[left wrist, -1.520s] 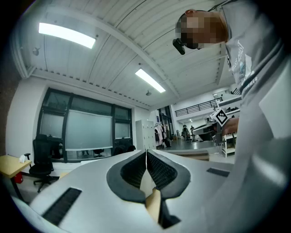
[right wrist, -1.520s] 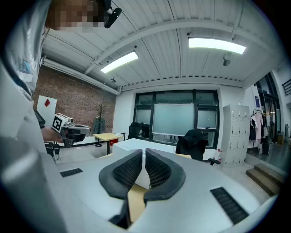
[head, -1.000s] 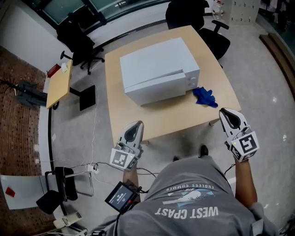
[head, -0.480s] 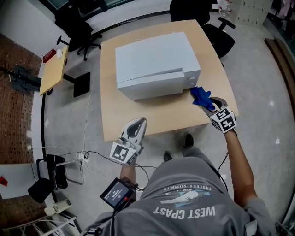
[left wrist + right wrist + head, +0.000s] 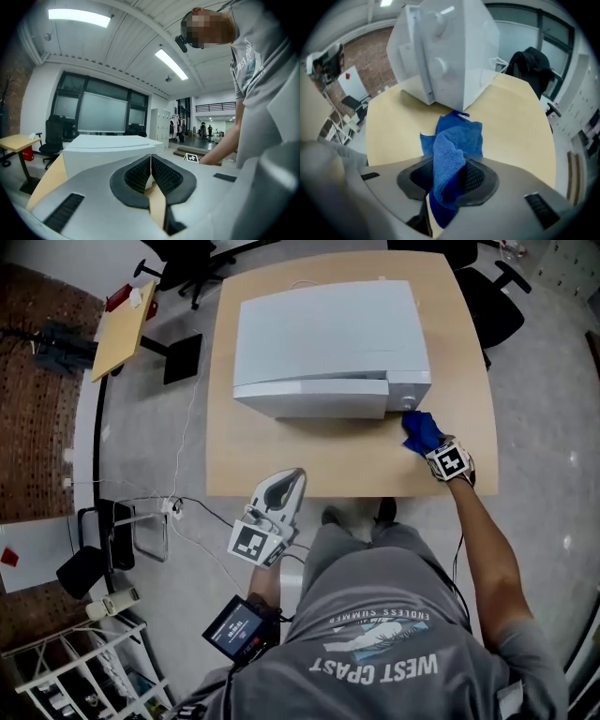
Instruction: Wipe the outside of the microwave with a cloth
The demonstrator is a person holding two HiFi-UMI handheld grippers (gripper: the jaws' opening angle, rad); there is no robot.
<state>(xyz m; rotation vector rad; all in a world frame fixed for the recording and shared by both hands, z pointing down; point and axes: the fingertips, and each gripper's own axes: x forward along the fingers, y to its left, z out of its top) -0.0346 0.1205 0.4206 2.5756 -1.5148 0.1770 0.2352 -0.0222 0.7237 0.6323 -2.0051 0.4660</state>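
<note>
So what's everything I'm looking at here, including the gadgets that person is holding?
microwave: one, white, on the table
table: one, light wood, middle of the room
cloth: one, blue, on the table by the microwave's near right corner
side table: one, light wood, upper left of the head view
office chairs: at least two, black, beyond the table
cables: several, on the floor at left
small screen: one, black, at the person's waist
left gripper: one, grey, shut and empty, near the table's front edge
right gripper: one, grey, jaws closing on the cloth
</note>
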